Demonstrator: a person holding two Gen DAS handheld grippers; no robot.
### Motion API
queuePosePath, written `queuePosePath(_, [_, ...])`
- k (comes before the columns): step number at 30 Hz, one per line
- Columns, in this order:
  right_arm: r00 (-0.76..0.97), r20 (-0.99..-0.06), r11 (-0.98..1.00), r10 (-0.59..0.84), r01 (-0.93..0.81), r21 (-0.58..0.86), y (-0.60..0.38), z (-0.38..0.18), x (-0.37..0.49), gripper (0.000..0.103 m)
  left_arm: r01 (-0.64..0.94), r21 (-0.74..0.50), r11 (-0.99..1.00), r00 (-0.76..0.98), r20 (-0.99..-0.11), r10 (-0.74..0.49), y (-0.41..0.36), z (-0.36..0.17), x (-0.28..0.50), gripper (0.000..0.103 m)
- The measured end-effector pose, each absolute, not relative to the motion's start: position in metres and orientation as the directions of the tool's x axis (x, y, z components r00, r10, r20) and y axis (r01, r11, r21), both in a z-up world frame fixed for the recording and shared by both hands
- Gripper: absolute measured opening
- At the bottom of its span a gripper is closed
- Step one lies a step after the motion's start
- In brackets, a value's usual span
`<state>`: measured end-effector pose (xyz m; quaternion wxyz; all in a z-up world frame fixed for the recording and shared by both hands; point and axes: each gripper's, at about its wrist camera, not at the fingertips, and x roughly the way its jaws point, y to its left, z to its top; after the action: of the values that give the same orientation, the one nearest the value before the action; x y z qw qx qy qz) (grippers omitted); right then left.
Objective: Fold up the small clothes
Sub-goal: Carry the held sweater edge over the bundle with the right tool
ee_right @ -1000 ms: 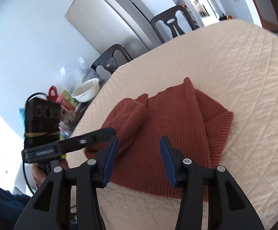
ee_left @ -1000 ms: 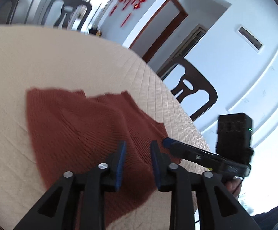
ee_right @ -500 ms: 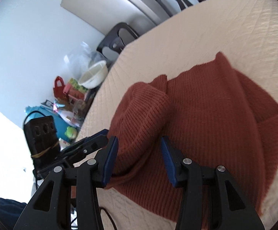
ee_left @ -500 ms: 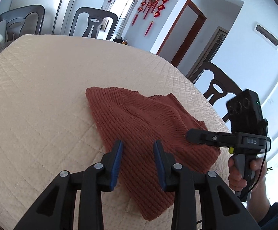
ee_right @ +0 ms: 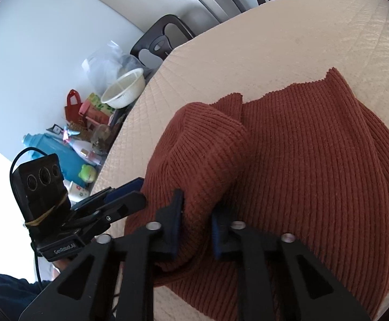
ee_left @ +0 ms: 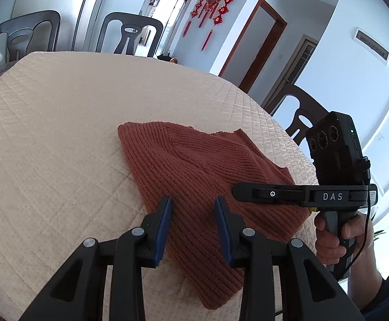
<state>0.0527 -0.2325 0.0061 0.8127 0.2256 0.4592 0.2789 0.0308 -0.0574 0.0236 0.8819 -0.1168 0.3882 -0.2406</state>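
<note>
A rust-red ribbed knit garment (ee_left: pixel 194 176) lies partly folded on the cream quilted table cover (ee_left: pixel 47 133). My left gripper (ee_left: pixel 193 206) is open, its blue pads hovering over the garment's near edge. It also shows at the left of the right wrist view (ee_right: pixel 124 198), beside the cloth. My right gripper (ee_right: pixel 195 211) has closed in on a raised fold of the garment (ee_right: pixel 207 155), with cloth bunched between its pads. From the left wrist view the right gripper (ee_left: pixel 248 192) reaches in from the right over the garment, held by a hand.
Dark chairs (ee_left: pixel 130 34) stand round the table. A white basket (ee_right: pixel 124 91) and a clutter of bottles and bags (ee_right: pixel 82 139) sit off the table's left side. The table edge (ee_right: pixel 130 139) runs close to the garment there.
My right gripper has narrowed from wide open onto a raised fold of the garment. The left gripper has drawn back to the garment's near edge and stays open.
</note>
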Motion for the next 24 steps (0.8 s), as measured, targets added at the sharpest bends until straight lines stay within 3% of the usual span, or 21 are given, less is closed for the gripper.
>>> queuePosePath(8, [0.551, -0.573, 0.774, 0.606, -0.245, 0.583, -0.283, 0.038, 0.030, 0.013, 0.415, -0.360, 0.836, 0.586, -0.597, -0.548, -0.087, 0.050, 0.035, 0.036])
queuePosePath(16, [0.592, -0.629, 0.820, 0.504, -0.099, 0.564, -0.335, 0.013, 0.014, 0.013, 0.500, -0.322, 0.804, 0.530, -0.620, -0.578, -0.126, 0.038, 0.035, 0.036])
queuePosePath(24, [0.622, -0.615, 0.837, 0.485, -0.124, 0.534, -0.336, 0.025, 0.011, 0.013, 0.503, -0.291, 0.814, 0.545, -0.625, -0.559, -0.124, 0.048, 0.032, 0.036])
